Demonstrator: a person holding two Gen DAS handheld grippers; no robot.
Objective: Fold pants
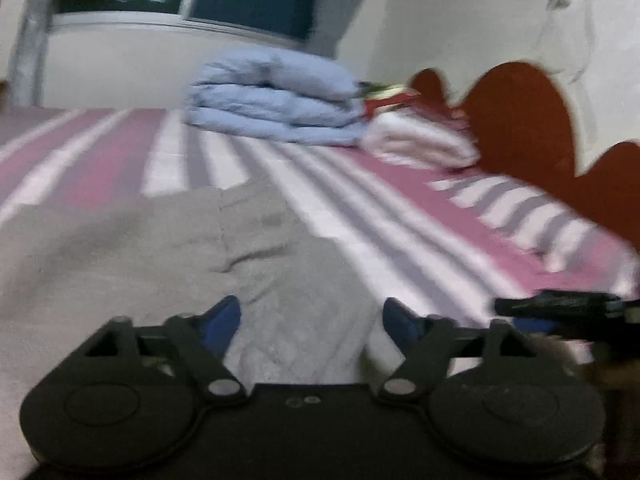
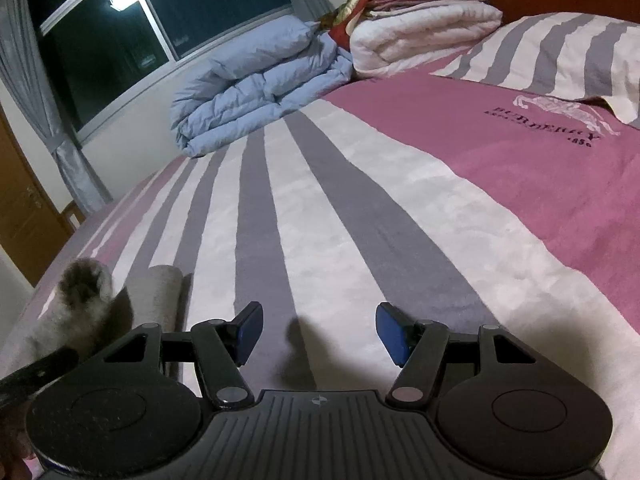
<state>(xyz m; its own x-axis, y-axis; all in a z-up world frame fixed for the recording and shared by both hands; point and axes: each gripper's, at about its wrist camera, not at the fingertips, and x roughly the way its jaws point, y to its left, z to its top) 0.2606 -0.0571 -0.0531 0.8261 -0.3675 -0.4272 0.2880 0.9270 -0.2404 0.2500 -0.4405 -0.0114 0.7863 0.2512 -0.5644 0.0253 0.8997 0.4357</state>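
Grey pants (image 1: pixel 132 256) lie spread on the striped bed, filling the lower left of the blurred left wrist view. My left gripper (image 1: pixel 314 320) hovers over their near right part, open, and its blue pads (image 1: pixel 228 314) touch no cloth. In the right wrist view only an edge of the grey pants (image 2: pixel 158 292) shows at the lower left, with a blurred grey fold (image 2: pixel 84 280) raised beside it. My right gripper (image 2: pixel 320 332) stands open over bare striped sheet, with nothing between its fingers. It also shows as a dark shape, the right gripper (image 1: pixel 560 308), at the right edge of the left wrist view.
A folded pale blue duvet (image 2: pixel 256 84) and a white quilt (image 2: pixel 420 36) are stacked at the far side of the bed. A striped pillow (image 2: pixel 560 56) lies by the red-brown headboard (image 1: pixel 516 120). A window with grey curtains (image 2: pixel 52 128) is behind, and a wooden door (image 2: pixel 24 216) on the left.
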